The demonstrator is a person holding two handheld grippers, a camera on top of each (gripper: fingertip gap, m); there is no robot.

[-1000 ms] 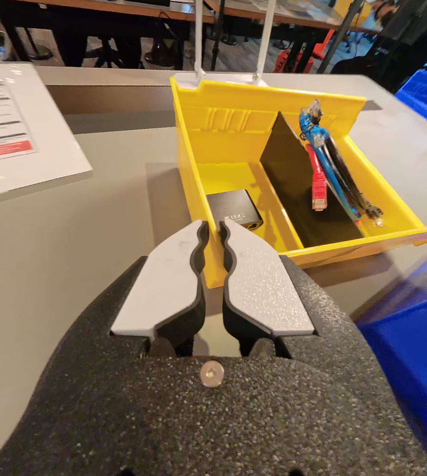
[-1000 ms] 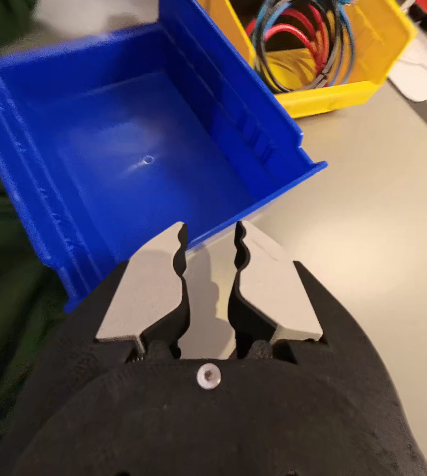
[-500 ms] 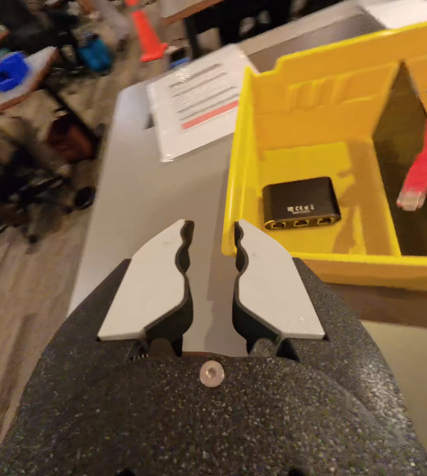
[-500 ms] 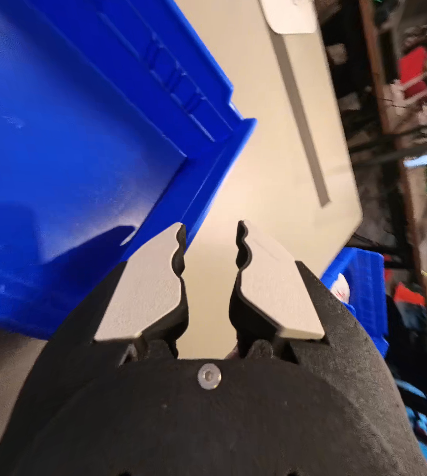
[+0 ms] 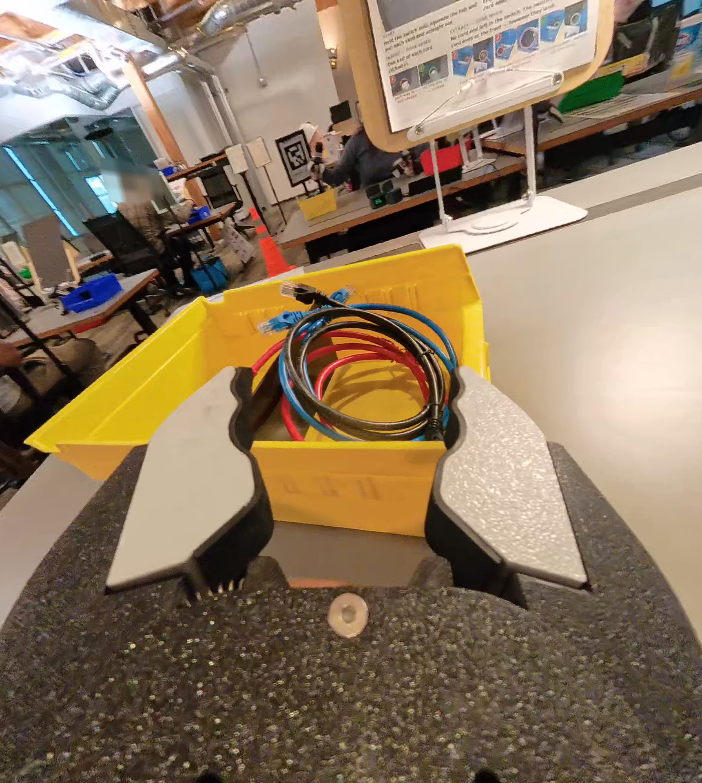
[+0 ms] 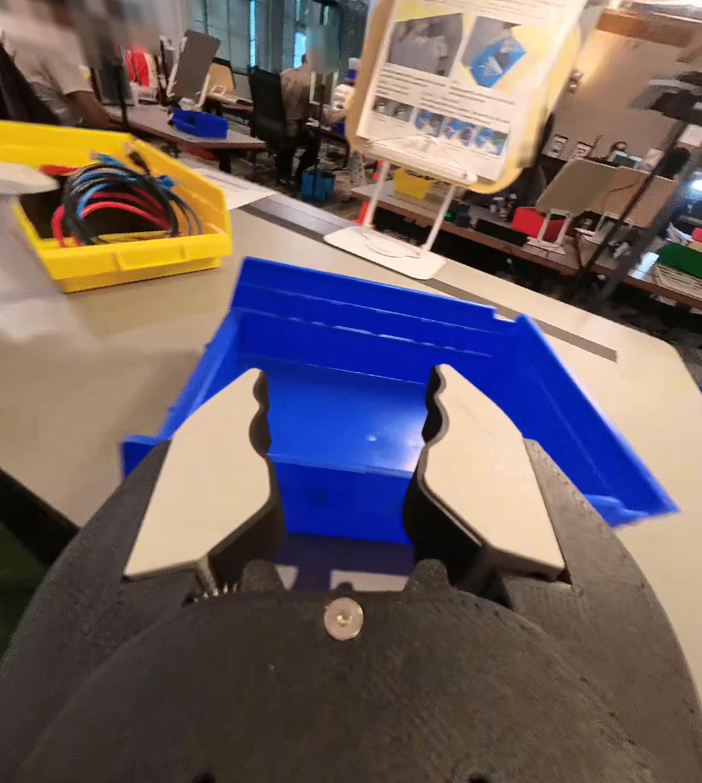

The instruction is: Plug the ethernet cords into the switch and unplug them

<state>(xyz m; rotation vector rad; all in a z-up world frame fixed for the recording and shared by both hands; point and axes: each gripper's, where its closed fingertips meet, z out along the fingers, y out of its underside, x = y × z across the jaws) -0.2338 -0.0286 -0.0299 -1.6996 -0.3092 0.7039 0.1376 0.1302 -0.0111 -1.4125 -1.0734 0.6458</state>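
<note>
Both the left hand-held gripper (image 5: 347,406) and the right hand-held gripper (image 6: 347,406) are being held released, empty. The ethernet cords (image 5: 366,368), coiled in the yellow bin (image 5: 128,406), are probably being found light and springy, best gripped at the stiff plugs.

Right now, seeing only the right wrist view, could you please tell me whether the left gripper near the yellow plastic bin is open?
Observer: Yes, the left gripper is open and empty, its jaws framing the near wall of the yellow plastic bin.
Operator: Which plug stands clearest?
Observer: The black ethernet cord lifts its clear plug near the far wall.
Operator: And the switch?
Observer: It shows in neither view; a dark divider stands left of that cord.
</note>
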